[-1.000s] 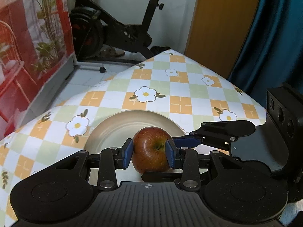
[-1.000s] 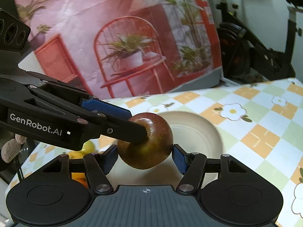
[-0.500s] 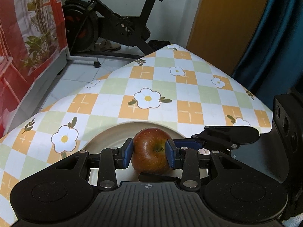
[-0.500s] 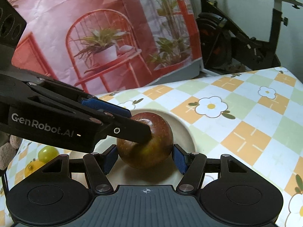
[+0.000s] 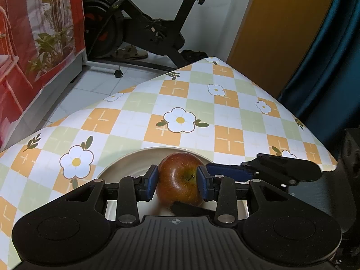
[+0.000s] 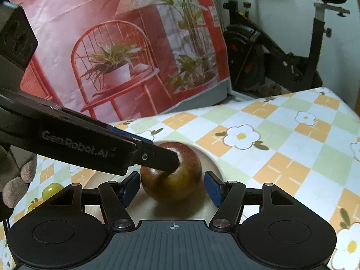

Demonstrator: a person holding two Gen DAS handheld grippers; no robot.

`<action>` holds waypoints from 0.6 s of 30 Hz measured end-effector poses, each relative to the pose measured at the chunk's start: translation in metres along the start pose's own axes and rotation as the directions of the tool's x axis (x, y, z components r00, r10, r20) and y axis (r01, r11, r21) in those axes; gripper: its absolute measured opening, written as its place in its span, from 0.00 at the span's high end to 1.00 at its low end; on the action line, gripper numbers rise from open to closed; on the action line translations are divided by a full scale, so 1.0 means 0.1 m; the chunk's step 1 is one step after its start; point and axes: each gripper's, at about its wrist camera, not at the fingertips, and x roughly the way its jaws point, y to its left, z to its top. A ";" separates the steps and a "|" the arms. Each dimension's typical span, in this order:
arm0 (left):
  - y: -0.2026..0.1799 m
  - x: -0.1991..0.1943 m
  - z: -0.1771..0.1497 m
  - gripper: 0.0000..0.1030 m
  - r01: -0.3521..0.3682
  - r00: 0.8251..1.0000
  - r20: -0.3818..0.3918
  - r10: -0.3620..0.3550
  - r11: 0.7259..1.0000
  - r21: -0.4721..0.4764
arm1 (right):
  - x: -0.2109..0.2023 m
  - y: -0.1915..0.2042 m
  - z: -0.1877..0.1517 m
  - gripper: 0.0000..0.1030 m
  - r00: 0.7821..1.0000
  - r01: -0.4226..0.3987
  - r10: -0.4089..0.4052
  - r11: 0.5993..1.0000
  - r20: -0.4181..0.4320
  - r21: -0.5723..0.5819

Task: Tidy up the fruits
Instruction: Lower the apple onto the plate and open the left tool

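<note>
A red apple (image 5: 180, 180) sits low over the cream plate (image 5: 126, 164) on the flowered tablecloth. My left gripper (image 5: 177, 183) is shut on the apple, blue pads pressed on both sides. In the right wrist view the apple (image 6: 175, 180) lies between my right gripper's (image 6: 172, 187) blue pads (image 6: 213, 189), which stand open with gaps on each side. The left gripper's finger (image 6: 157, 157) crosses over the apple from the left. The plate (image 6: 213, 164) shows behind the apple.
A green fruit (image 6: 50, 190) and a yellow one (image 6: 33, 205) lie on the cloth at the left. An exercise bike (image 5: 146, 22) and a printed backdrop (image 6: 112, 45) stand beyond the table. The table corner (image 5: 211, 59) lies ahead.
The right gripper's pads have opened off the apple. The apple and both grippers have come lower toward the plate, and the left gripper still holds the apple.
</note>
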 end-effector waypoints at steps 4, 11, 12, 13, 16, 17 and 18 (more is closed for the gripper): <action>0.00 0.00 -0.02 0.60 -0.006 1.000 0.007 0.007 1.000 -0.027 | -0.07 -0.03 -0.05 0.42 1.000 0.012 -0.012 1.000 0.001 0.016; -0.04 -0.12 -0.06 0.61 -0.010 0.999 0.037 0.013 0.997 -0.073 | -0.26 -0.01 -0.17 0.43 0.999 0.033 -0.033 0.999 0.004 -0.012; -0.05 -0.16 -0.08 0.61 -0.012 0.999 0.049 0.016 0.996 -0.083 | -0.31 0.00 -0.19 0.43 0.999 0.042 -0.042 0.999 0.009 -0.016; -0.06 -0.20 -0.09 0.61 -0.012 0.998 0.058 0.017 0.996 -0.091 | -0.35 0.01 -0.20 0.43 0.999 0.046 -0.046 0.999 0.012 -0.016; -0.10 -0.36 -0.14 0.61 -0.016 0.996 0.090 0.026 0.994 -0.105 | -0.47 0.01 -0.25 0.43 0.999 0.038 -0.038 0.999 0.025 0.005; -0.12 -0.41 -0.16 0.61 -0.018 0.994 0.101 0.029 0.994 -0.105 | -0.52 0.01 -0.28 0.43 0.999 0.037 -0.037 0.999 0.033 0.012; -0.15 -0.49 -0.19 0.61 -0.022 0.993 0.116 0.034 0.994 -0.104 | -0.56 0.01 -0.30 0.43 0.999 0.034 -0.035 0.999 0.041 0.016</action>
